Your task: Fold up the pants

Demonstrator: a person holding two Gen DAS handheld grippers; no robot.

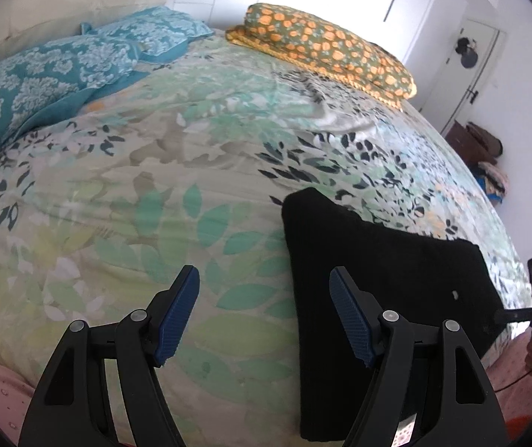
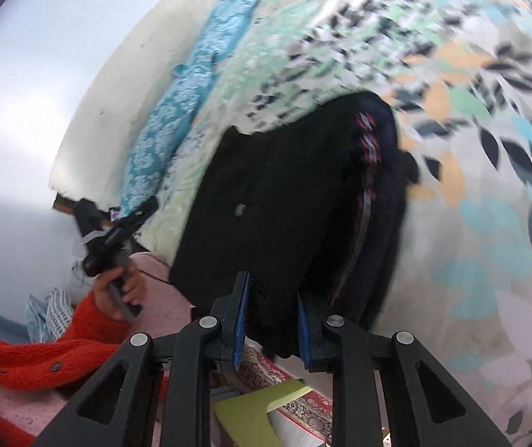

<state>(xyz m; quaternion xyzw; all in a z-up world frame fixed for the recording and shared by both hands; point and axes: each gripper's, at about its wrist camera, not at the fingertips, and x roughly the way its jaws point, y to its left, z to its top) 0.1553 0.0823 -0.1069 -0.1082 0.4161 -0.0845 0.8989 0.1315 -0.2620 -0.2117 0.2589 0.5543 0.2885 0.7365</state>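
The blue pads [image 2: 241, 316] of the right gripper [image 2: 271, 320] are closed to a narrow gap on the near edge of the black pants [image 2: 284, 193], and dark cloth is seen filling the space between them, so that edge is judged to be gripped. The left gripper [image 1: 262, 316] is held wide apart with nothing between its fingers [image 1: 178, 309]; bedspread [image 1: 135, 171] is seen through the gap, and the pants lie just beside and under its right finger.

The pants are laid as a compact dark rectangle near the front edge of the bedspread, well apart from the orange-flowered pillow [image 1: 325, 46] and the blue patterned pillows [image 1: 42, 70] at the far side of it. The step in hand is judged to be a fold, or a shift of the already folded bundle, by the gripped edge. It is best done by keeping that edge pinched through all layers, carrying it low over the pants so the lower layers are not dragged, and laying it square to the far edge. The free left gripper could be pressed on the pants as an anchor.

How many layers are caught cannot be told: the pants are uniformly dark and the right wrist view is blurred. A striped red-and-white trim [image 2: 368, 138] is made out along one side, but not whether it marks a seam or a waistband. The near corner of the pants is hidden behind the left gripper's finger, and a small pale mark [image 1: 454, 293] on them cannot be identified. A hand [image 2: 124, 290] and red sleeve [image 2: 42, 357] are seen beside the pants.
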